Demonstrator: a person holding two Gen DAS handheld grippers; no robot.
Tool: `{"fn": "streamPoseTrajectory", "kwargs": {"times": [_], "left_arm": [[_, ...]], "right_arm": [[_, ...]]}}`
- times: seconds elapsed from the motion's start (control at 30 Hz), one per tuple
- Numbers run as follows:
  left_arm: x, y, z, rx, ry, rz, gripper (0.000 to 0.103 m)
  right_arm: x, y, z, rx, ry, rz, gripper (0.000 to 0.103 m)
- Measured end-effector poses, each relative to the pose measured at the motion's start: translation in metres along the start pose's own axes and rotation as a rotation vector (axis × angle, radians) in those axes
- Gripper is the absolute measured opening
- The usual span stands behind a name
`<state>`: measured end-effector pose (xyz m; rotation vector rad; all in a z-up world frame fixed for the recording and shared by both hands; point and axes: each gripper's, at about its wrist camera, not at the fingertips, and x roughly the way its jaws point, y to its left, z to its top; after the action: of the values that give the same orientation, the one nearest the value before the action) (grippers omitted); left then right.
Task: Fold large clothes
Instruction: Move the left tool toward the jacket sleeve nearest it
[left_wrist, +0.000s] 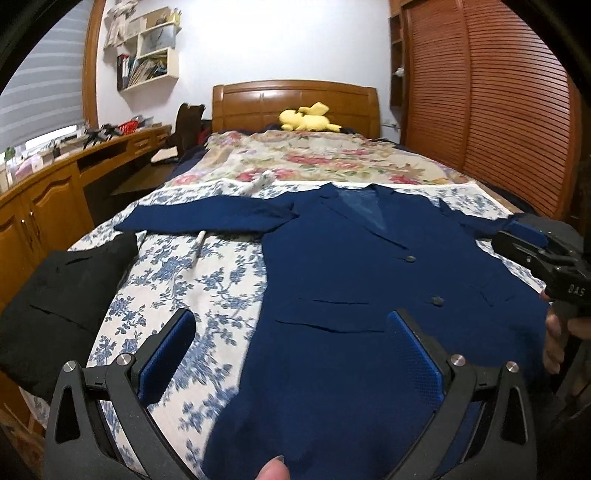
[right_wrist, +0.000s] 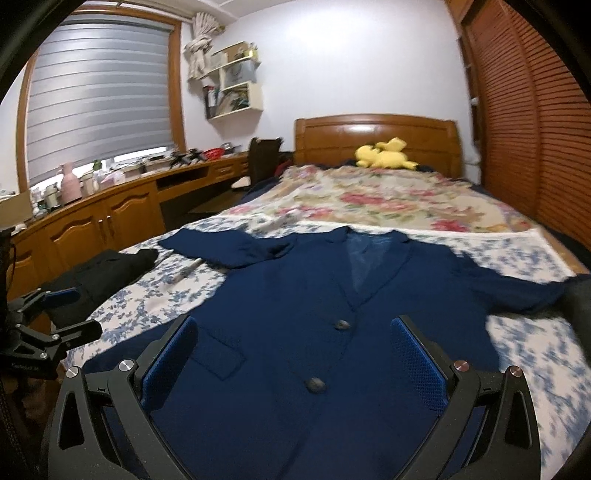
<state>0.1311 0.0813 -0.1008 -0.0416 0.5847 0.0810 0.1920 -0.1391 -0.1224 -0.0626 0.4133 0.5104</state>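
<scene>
I see a navy jacket (left_wrist: 354, 266) spread flat, front up, on the bed (left_wrist: 192, 280), its collar toward the wooden headboard (left_wrist: 295, 101) and its hem toward me. Both sleeves reach out sideways from the jacket's body, and its two buttons (right_wrist: 341, 325) run down the middle. My left gripper (left_wrist: 291, 354) hovers above the jacket's hem on its left part, released, with its blue pads wide apart and nothing between them. My right gripper (right_wrist: 293, 358) hangs over the jacket's lower front, also spread wide and empty; the lower button lies between its fingers in the right wrist view. A black garment (left_wrist: 62, 291) lies folded beside the jacket, just past the left sleeve at the edge of the bed. A white pen-like object (left_wrist: 195, 247) rests on the blue-flowered sheet between the black garment and the jacket. Beyond the jacket's collar, a yellow plush toy (left_wrist: 308, 117) sits against the headboard.
</scene>
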Motion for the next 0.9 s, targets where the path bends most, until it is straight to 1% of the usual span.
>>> {"fn": "streamPoseTrajectory", "kwargs": {"times": [0.2,0.3,0.4,0.43,0.5,0.6,0.7,0.9], "left_arm": [[0.028,0.033,0.016,-0.062,0.028,0.026,0.103],[0.044,0.053,0.027,-0.094,0.039,0.027,0.103],[0.061,0.070,0.038,-0.113,0.055,0.031,0.102],[0.069,0.077,0.042,-0.116,0.062,0.039,0.101],[0.084,0.086,0.049,-0.121,0.077,0.046,0.091],[0.110,0.100,0.061,-0.127,0.096,0.044,0.080],[0.134,0.113,0.072,-0.123,0.105,0.074,0.075],[0.190,0.138,0.089,-0.136,0.147,0.091,0.073]], "right_arm": [[0.049,-0.012,0.024,-0.008,0.046,0.065,0.103],[0.066,-0.022,0.027,-0.013,0.069,0.083,0.103],[0.080,-0.031,0.023,-0.025,0.088,0.082,0.103],[0.084,-0.033,0.021,-0.026,0.097,0.081,0.103],[0.092,-0.038,0.016,-0.022,0.129,0.091,0.103],[0.093,-0.048,0.016,-0.007,0.153,0.113,0.103],[0.091,-0.051,0.017,-0.020,0.172,0.115,0.103],[0.092,-0.050,0.016,-0.052,0.215,0.091,0.103]]}}
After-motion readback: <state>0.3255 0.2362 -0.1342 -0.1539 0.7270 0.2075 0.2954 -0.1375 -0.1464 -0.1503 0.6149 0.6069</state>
